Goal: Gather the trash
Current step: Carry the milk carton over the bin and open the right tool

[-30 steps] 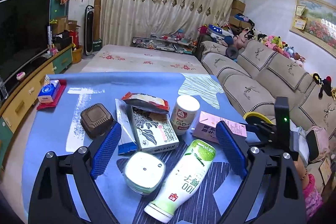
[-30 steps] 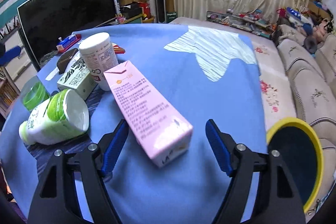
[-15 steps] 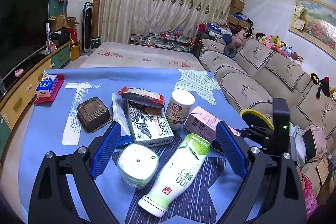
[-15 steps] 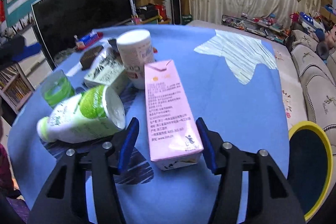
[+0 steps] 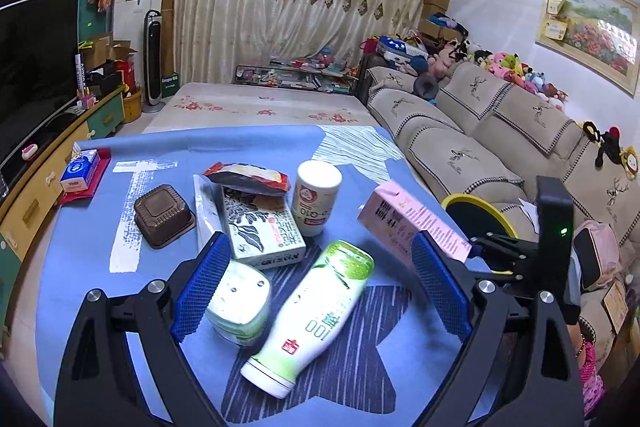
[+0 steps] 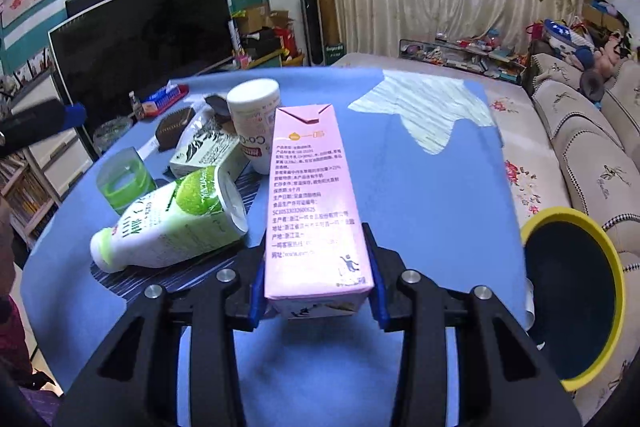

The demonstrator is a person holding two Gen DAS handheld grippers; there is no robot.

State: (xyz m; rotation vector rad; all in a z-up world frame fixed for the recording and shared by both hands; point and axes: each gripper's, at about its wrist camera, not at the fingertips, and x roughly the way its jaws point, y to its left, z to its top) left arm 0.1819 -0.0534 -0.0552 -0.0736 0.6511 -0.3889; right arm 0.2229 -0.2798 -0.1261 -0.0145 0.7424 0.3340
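Blue tablecloth [image 6: 420, 187] covers table, trash scattered on it. Yellow-rimmed bin [image 6: 576, 299] sits beside table edge, near sofa. Green-white bottle [image 5: 316, 311] lies on side between spread, empty jaws of left gripper [image 5: 320, 291]. Right gripper [image 6: 316, 275] jaws have just been closing; pads now clamp pink carton [image 6: 312, 195], raised off cloth. White cup [image 5: 318, 197] upright behind bottle.
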